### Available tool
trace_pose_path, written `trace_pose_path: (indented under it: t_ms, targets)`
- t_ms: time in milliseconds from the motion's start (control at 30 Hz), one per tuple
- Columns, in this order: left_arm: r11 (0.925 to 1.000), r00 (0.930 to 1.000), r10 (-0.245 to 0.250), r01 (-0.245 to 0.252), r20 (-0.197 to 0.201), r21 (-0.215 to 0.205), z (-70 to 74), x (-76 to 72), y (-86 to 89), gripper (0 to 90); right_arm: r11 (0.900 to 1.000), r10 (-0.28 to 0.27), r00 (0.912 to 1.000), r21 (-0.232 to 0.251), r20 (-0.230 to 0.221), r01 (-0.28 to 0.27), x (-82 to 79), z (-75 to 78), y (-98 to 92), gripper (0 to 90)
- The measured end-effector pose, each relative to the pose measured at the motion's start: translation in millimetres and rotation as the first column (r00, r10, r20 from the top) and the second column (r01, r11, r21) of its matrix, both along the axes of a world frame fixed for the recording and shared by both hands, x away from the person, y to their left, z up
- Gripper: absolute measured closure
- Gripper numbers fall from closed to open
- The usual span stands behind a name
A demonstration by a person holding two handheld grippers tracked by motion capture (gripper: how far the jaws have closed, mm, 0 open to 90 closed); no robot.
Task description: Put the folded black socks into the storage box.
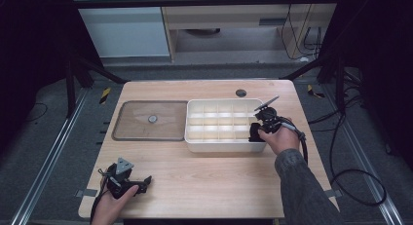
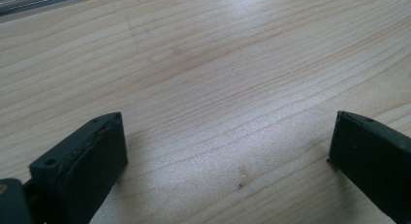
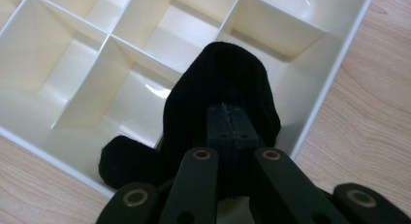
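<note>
Your right gripper (image 3: 228, 118), angled down over the white tray's (image 3: 334, 73) corner, is clamped on black cloth (image 3: 218, 83) draped upright; left gripper (image 2: 228, 151) rests wide open, empty, on the table (image 2: 218, 64).

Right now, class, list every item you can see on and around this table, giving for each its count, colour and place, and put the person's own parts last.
divided organiser tray: 1, white, right of the table's middle, compartments open.
black cloth: 1, black, folded, held over the tray's near right corner compartment.
clear lid: 1, see-through with a small round knob, flat on the table left of the tray.
table: 1, light wood, with a round grey cap near its far edge.
cables: several, black, on the floor at the right.
left gripper: 1, black, jaws open, at the table's near left corner.
right gripper: 1, black, shut on the black cloth.
hands: 2, one on each gripper; grey sleeve on the right arm.
</note>
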State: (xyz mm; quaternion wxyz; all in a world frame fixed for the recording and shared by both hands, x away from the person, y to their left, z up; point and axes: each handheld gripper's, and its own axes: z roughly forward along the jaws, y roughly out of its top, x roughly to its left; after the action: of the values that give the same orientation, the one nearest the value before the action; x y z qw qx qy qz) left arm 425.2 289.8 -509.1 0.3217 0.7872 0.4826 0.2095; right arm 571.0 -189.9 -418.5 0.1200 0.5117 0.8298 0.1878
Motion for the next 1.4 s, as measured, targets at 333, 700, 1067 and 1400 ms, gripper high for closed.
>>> trace_pose_path:
  t_ms: [333, 700, 1067, 1400]
  targets:
    - [1.0, 1.0, 0.0, 0.0, 0.0, 0.0, 0.0, 0.0, -0.1, 0.0, 1.0, 0.001, 1.0, 0.005, -0.006, -0.001, -2.1, -3.4, 0.0, 90.0]
    - [1.0, 1.0, 0.0, 0.0, 0.0, 0.0, 0.0, 0.0, -0.1, 0.0, 1.0, 0.003, 1.0, 0.011, -0.006, -0.003, -3.3, -5.5, -0.1, 90.0]
    - [1.0, 1.0, 0.001, -0.001, 0.0, 0.002, 0.0, 0.0, -0.2, 0.0, 1.0, -0.011, 0.9999, 0.021, -0.004, 0.011, -5.5, -8.9, 0.2, 90.0]
    - [1.0, 1.0, 0.0, 0.0, 0.0, 0.001, 0.0, 0.0, -0.3, 0.0, 1.0, -0.013, 0.9999, 0.015, -0.006, 0.013, -7.0, -12.2, 2.1, 90.0]
